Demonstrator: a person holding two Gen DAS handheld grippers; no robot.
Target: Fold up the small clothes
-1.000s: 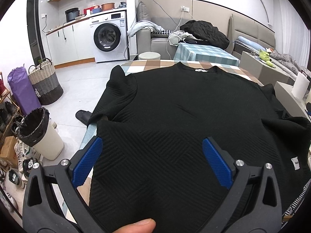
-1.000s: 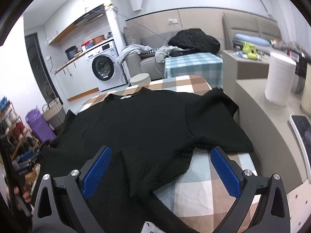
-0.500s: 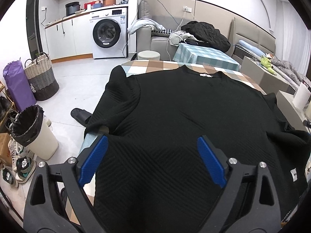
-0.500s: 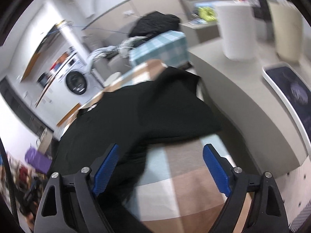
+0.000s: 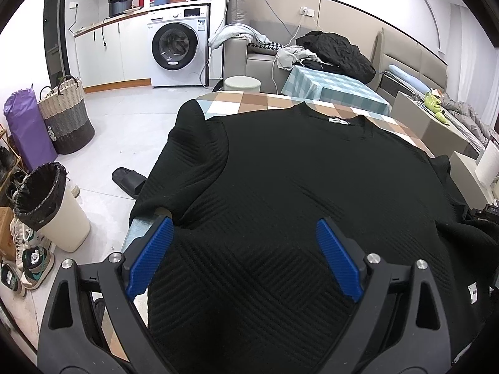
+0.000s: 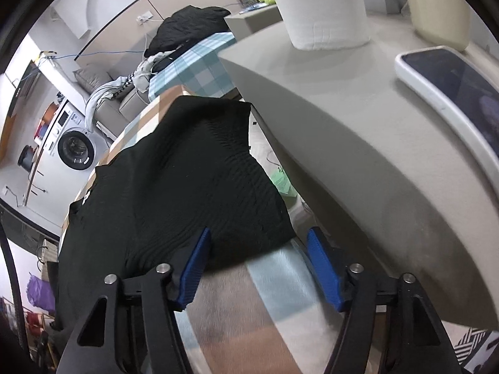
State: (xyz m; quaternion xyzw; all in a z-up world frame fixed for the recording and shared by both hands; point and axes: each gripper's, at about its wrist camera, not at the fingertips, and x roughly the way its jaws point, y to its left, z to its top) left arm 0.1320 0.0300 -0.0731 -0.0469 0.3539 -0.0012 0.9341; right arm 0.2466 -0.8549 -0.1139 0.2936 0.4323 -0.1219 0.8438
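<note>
One black knit sweater [image 5: 299, 187], ribbed with a herringbone texture, lies spread flat on the checked bench [image 5: 249, 101]. Neckline with white label faces the far edge. One short sleeve [image 5: 190, 155] drapes over the bench's left side; the other sleeve [image 6: 218, 168] lies at the right edge.

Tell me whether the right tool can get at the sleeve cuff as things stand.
Probably yes. The right tool is open and low over the tablecloth, with the sleeve cuff lying just ahead between its fingers. Nothing lies between them; the grey counter stands off to the side.
</note>
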